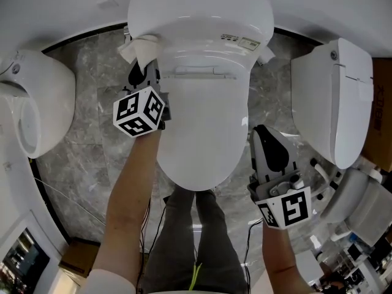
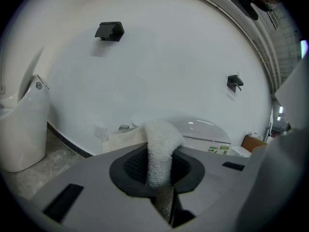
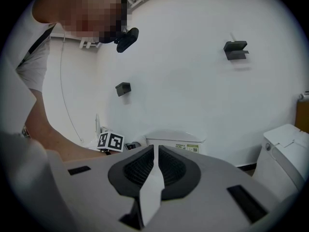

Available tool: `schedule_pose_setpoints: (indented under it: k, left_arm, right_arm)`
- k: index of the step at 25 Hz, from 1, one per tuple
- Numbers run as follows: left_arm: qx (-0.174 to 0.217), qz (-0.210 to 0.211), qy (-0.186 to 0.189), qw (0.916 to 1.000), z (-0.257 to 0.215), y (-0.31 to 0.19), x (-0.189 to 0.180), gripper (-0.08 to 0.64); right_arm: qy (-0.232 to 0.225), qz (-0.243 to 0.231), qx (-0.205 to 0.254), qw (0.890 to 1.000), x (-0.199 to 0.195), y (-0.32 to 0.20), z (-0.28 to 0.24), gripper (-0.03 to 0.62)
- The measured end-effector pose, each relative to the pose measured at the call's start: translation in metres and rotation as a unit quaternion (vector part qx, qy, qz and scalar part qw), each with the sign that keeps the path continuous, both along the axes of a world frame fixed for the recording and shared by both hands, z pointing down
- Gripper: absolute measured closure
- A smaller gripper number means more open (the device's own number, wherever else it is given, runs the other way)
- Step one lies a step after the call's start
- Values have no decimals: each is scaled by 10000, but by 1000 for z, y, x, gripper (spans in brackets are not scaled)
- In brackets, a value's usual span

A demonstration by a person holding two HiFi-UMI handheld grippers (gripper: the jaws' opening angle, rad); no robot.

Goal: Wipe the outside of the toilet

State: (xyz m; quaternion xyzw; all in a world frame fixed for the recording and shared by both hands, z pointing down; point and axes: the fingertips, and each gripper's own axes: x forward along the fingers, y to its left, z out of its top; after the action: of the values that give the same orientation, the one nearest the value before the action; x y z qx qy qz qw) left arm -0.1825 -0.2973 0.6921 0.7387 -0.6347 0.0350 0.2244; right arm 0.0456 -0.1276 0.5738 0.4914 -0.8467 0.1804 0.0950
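Up at upper left, the left tongs (image 1: 144,72) grip a white cloth (image 1: 139,46) by the toilet (image 1: 202,115); lower right, the right tongs (image 1: 262,141) are closed on nothing.

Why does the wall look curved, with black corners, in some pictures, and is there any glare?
Left gripper view: a wide-angle lens bows the wall and blackens the corners; the cloth looks sharp. Right gripper view: same bowing and dark rim. Head view: bright, even light; the white toilet shows little shading and no harsh glare.
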Motion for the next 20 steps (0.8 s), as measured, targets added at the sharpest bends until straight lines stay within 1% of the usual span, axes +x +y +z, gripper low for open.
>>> schedule_pose_setpoints:
  k: [9,20]
  left_arm:
    - [-74,162,-68,9998,15,-8,19,502]
    - [-175,337,-166,9991,28,-22,43,500]
  right_arm:
    - [-37,37,25,10000,7,-5,10,540]
    - [-100,56,-62,9999,18,-1,22,540]
